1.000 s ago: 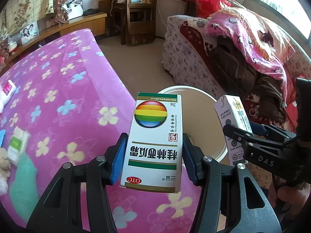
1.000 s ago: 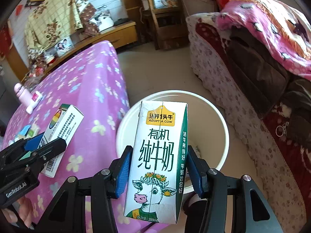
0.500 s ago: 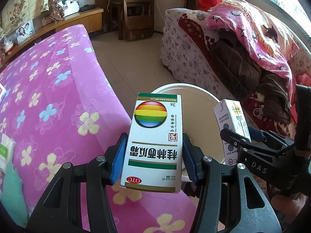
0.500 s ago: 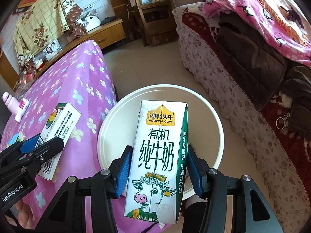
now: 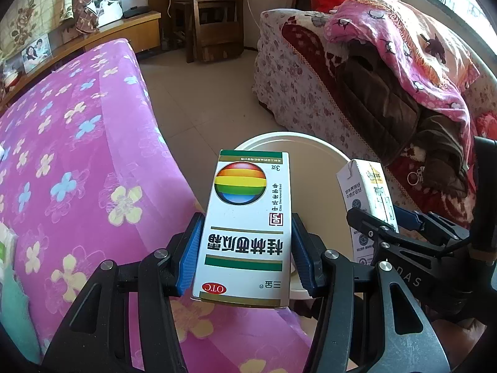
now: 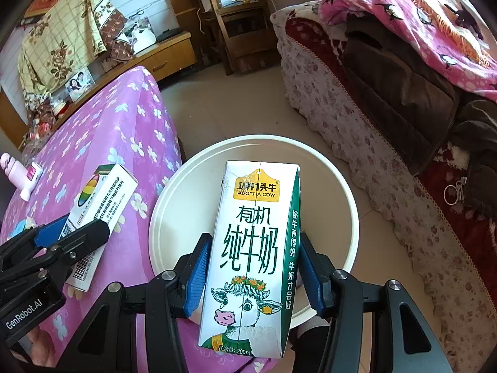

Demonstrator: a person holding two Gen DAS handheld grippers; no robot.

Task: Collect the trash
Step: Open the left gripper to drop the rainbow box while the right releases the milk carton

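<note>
My left gripper is shut on a white medicine box with a rainbow circle, held at the table's edge beside a white bin. My right gripper is shut on a white and green milk carton with a cow on it, held over the near half of the bin. The carton also shows in the left wrist view, and the medicine box in the right wrist view. The bin stands on the floor beside the table.
A table with a pink flowered cloth lies to the left, with a pink bottle on it. A sofa with blankets is at the right. A wooden chair and low cabinet stand at the back.
Both grippers have moved right and forward with their loads. The bin now looks larger and closer under them. Both grips are unchanged.
</note>
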